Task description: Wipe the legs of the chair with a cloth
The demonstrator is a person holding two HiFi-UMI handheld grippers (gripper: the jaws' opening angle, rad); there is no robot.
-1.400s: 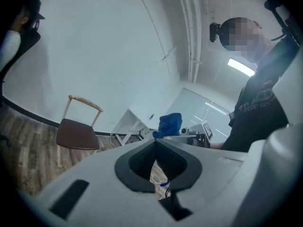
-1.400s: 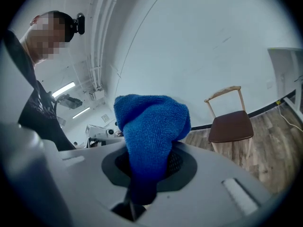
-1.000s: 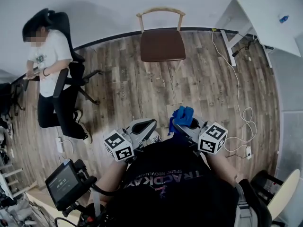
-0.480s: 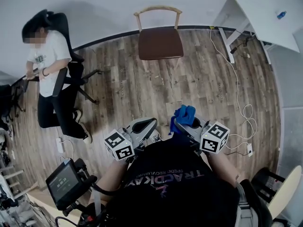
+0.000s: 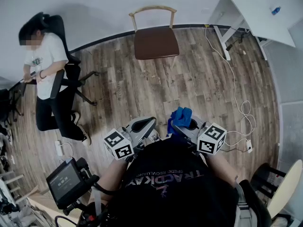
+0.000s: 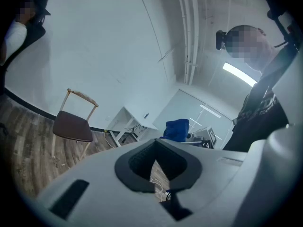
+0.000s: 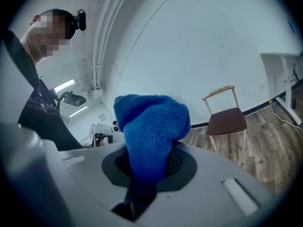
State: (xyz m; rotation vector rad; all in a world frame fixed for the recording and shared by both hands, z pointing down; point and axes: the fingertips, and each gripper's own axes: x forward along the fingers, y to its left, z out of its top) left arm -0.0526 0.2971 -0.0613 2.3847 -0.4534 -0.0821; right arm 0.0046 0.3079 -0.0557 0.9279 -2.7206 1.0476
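On the wooden floor (image 5: 199,89) the chair (image 5: 156,42) is standing well ahead of my right hand-held gripper (image 7: 147,174), which is clamping the blue cloth (image 7: 151,131); my left hand-held gripper (image 6: 158,167) is sitting closed, empty. Likely the approach step: next, getting the cloth down to its legs.

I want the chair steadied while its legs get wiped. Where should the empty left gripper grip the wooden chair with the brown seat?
Probably the curved top rail of the wooden chair with the brown seat: a thin bar with an open gap beneath. Its back faces the wall, so the left gripper should come from the front, above the seat.
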